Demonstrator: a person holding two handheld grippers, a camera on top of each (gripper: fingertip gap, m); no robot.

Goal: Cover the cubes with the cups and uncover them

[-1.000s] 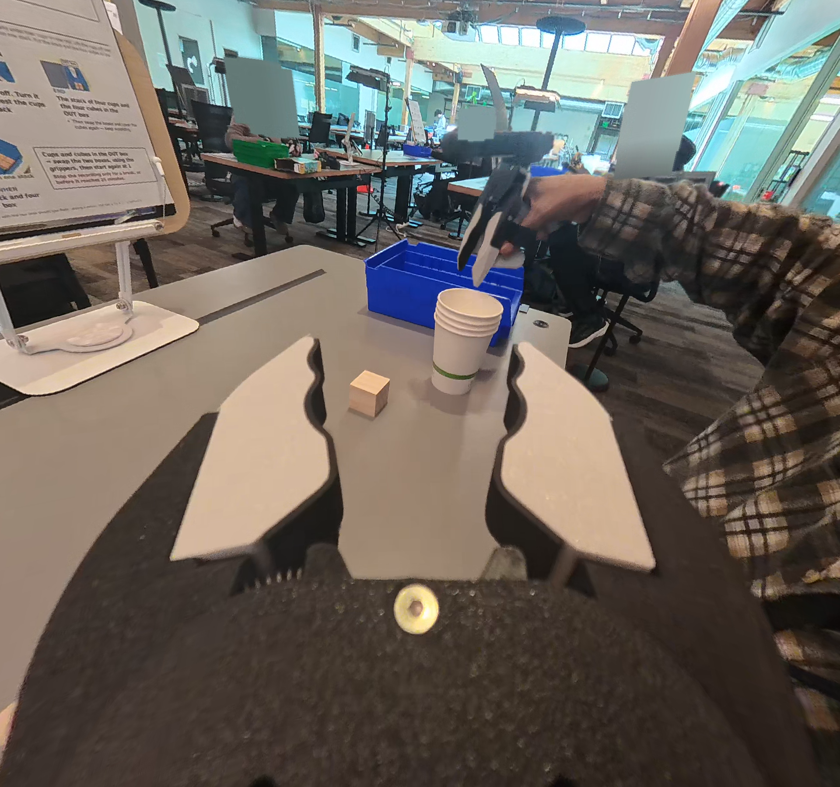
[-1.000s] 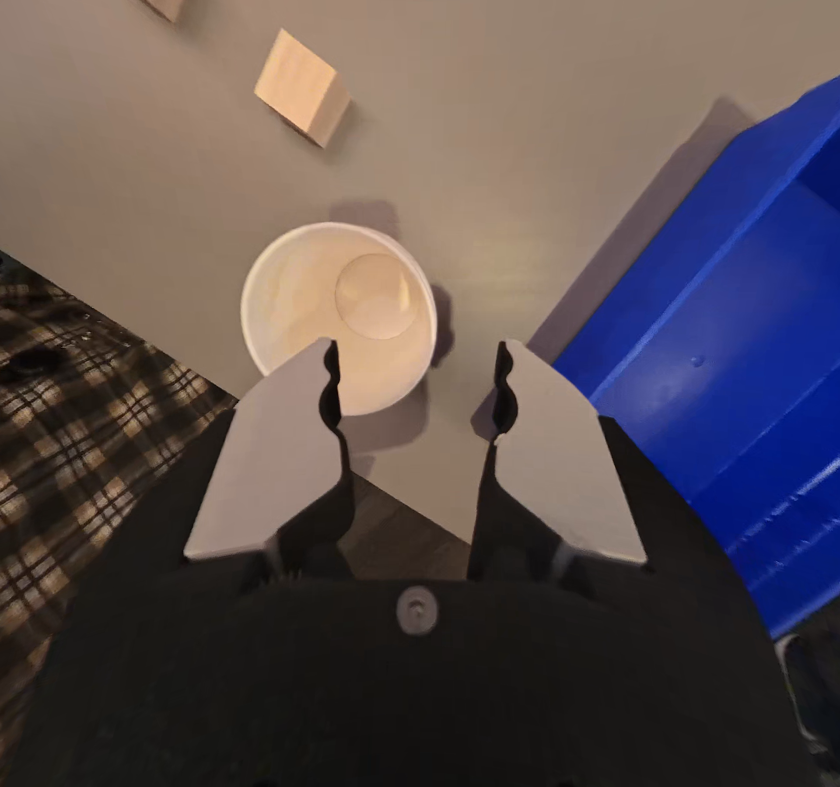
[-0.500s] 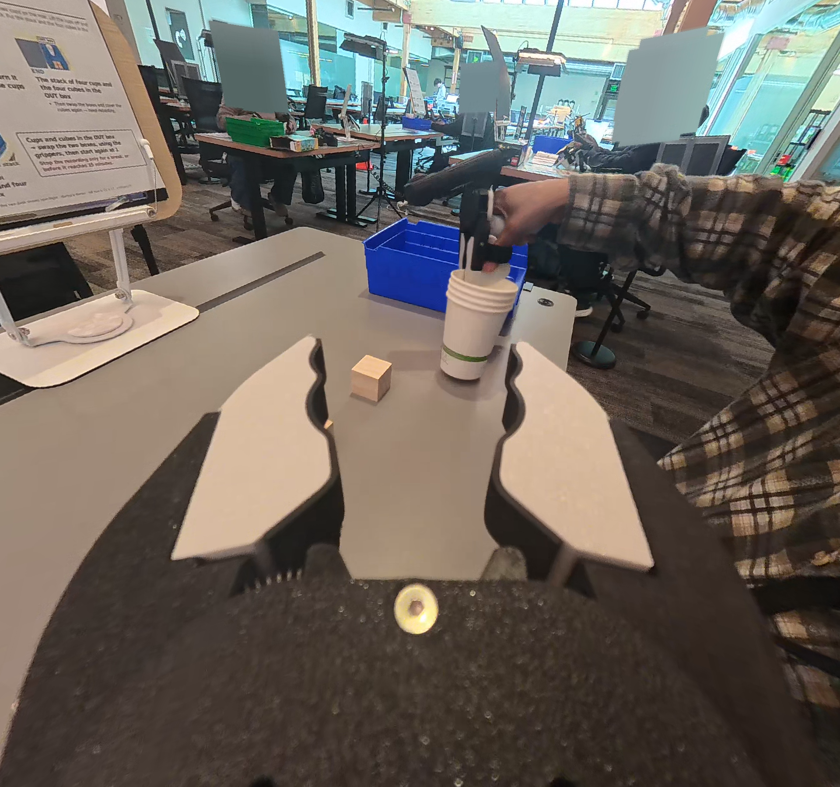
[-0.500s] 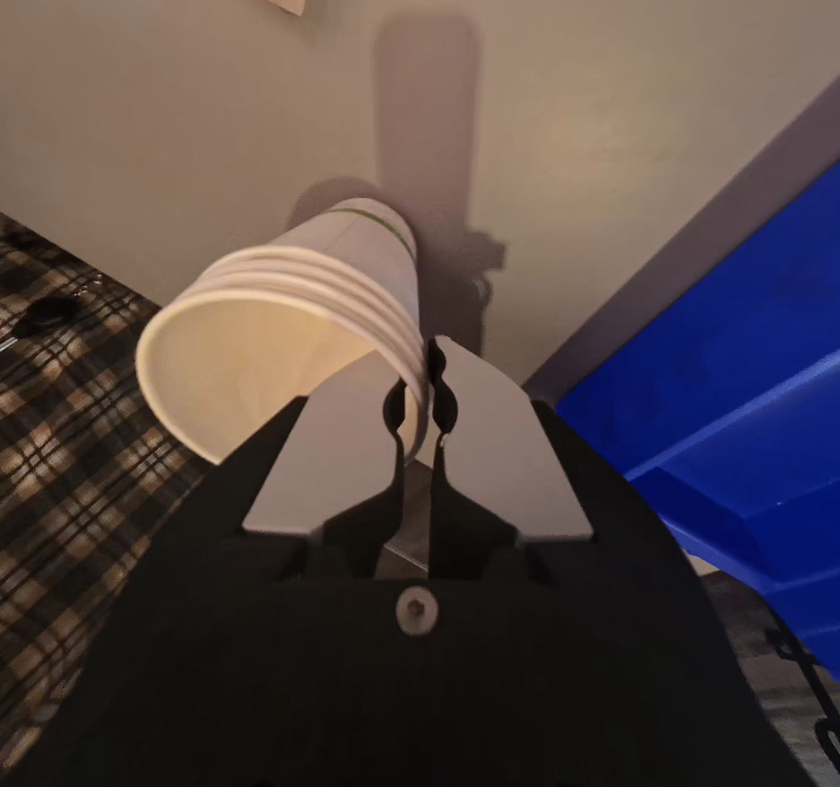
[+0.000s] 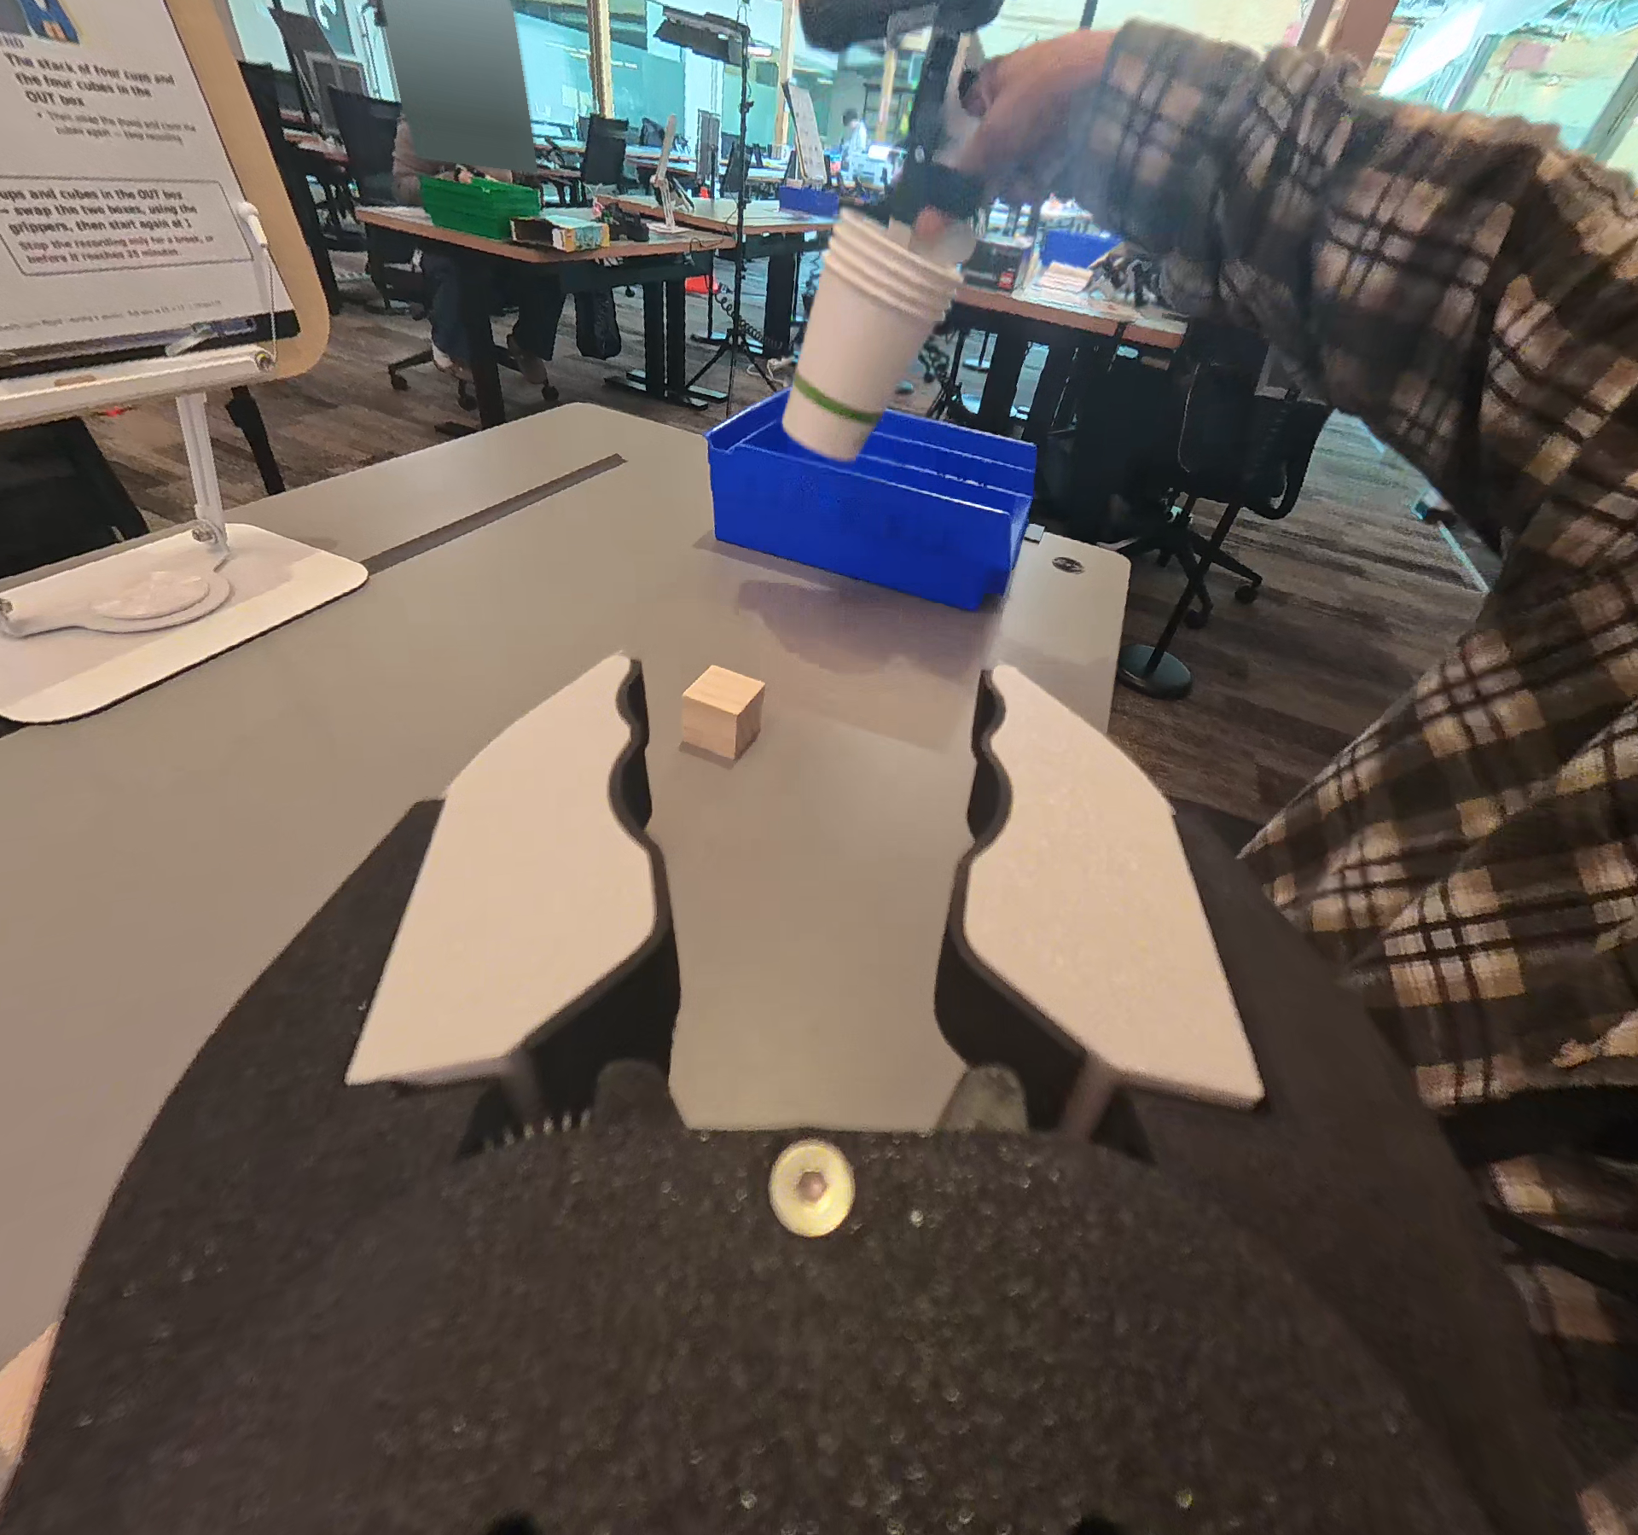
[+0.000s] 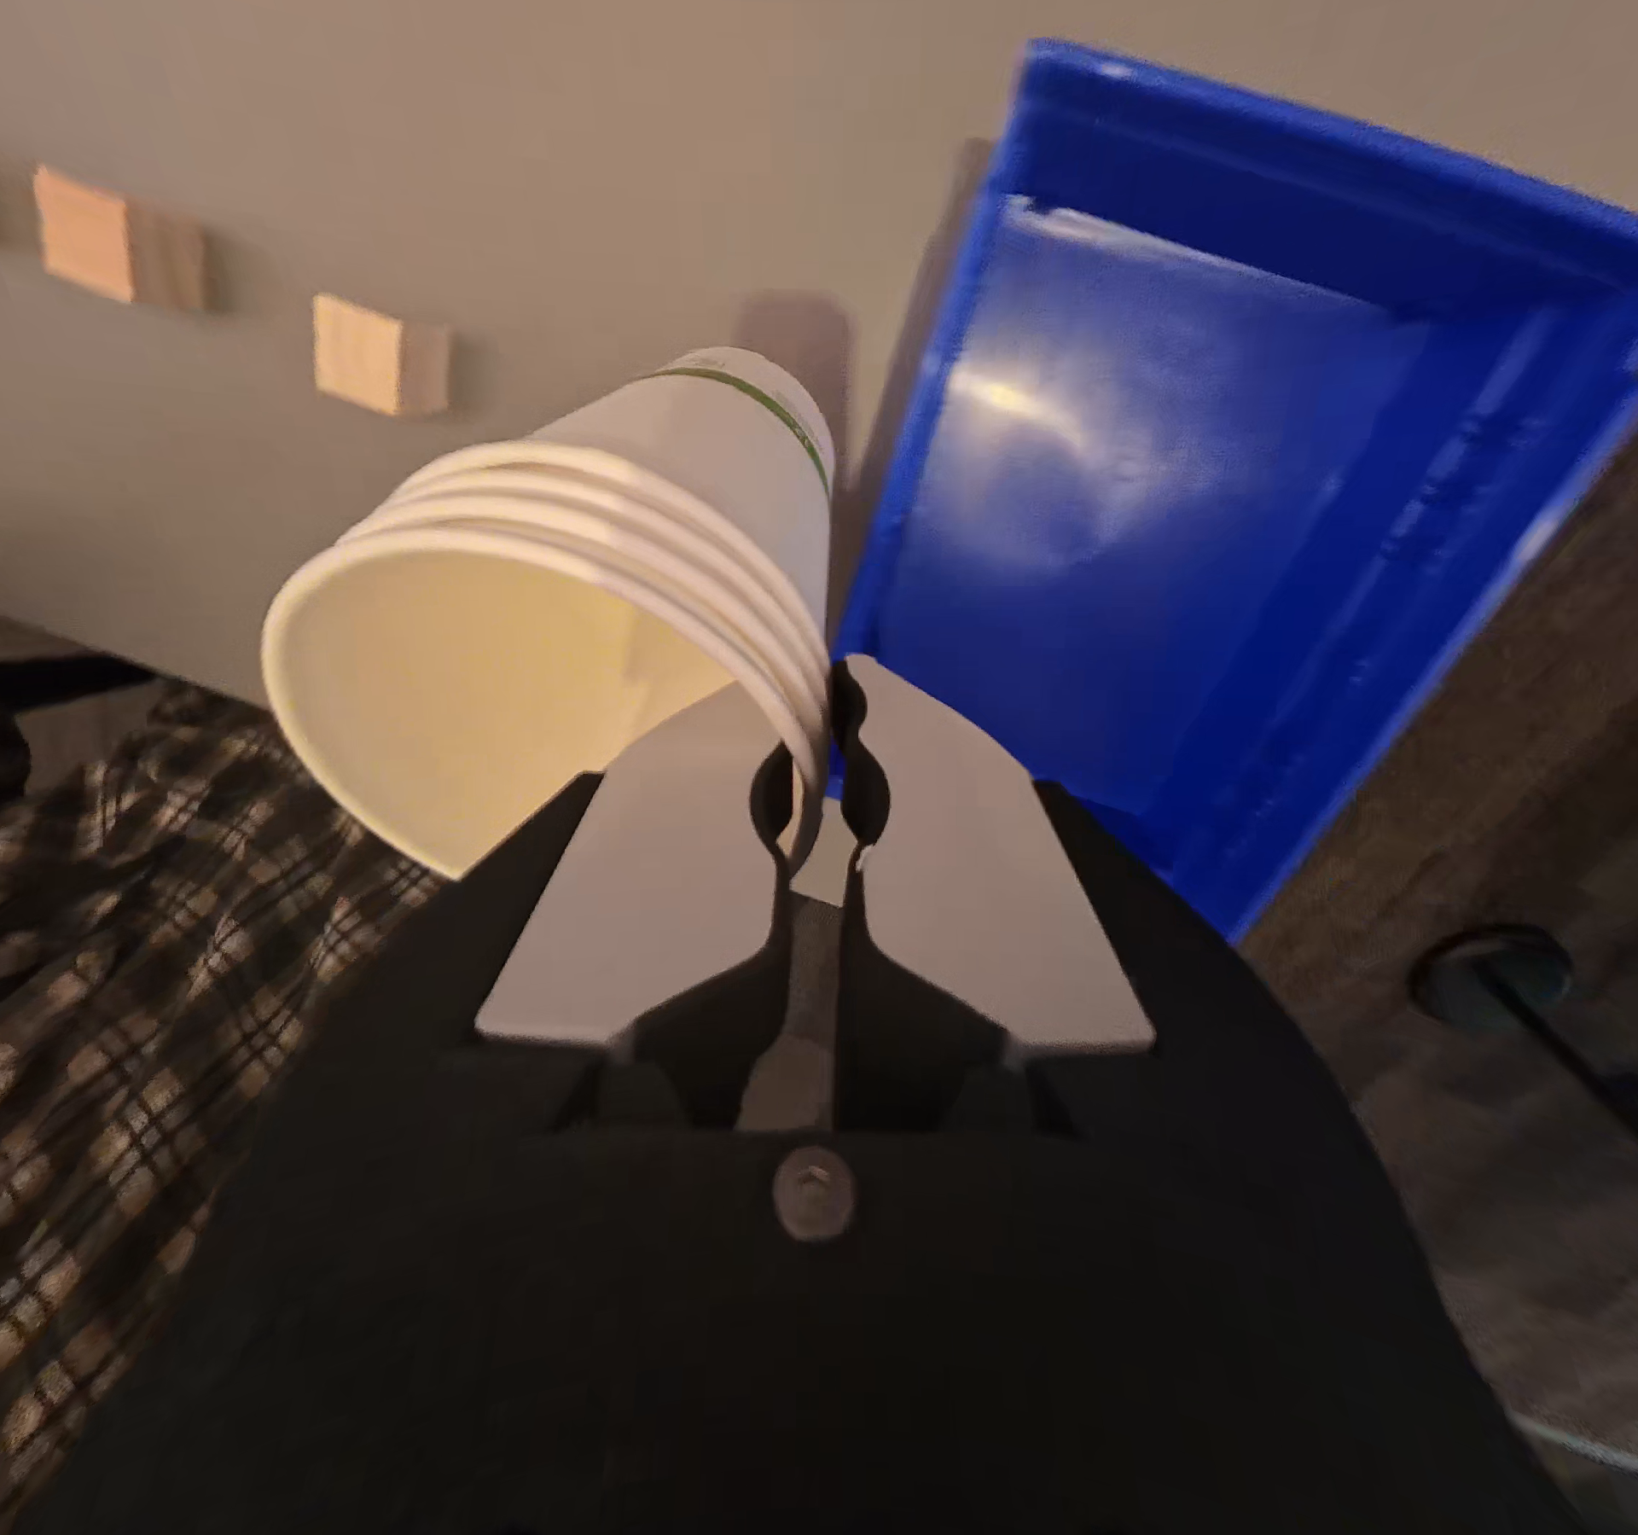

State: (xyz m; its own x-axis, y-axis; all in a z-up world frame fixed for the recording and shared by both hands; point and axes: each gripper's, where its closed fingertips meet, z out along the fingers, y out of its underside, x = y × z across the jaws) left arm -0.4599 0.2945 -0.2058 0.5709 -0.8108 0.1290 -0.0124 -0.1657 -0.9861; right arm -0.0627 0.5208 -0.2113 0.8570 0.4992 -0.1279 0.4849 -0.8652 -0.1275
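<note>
My right gripper (image 6: 829, 695) is shut on the rim of a stack of white paper cups (image 6: 567, 606) and holds it tilted in the air, high above the table beside the blue bin (image 6: 1241, 446). The left wrist view shows the stack (image 5: 864, 340) lifted in front of the bin (image 5: 869, 508), with the right gripper (image 5: 913, 225) above it. Two wooden cubes (image 6: 377, 353) (image 6: 89, 247) lie on the grey table in the right wrist view. My left gripper (image 5: 807, 695) is open and empty, low over the table, with one cube (image 5: 722, 711) just ahead between its fingertips.
A white stand holding an instruction sheet (image 5: 115, 163) stands at the table's left. The blue bin sits at the far right end of the grey table (image 5: 266, 783). A plaid sleeve (image 5: 1418, 340) reaches across on the right. Office desks and chairs fill the background.
My right gripper came down over the cup stack, shut on its rim, and lifted it off the table, tilting it. My left gripper stayed open and nearly still.
</note>
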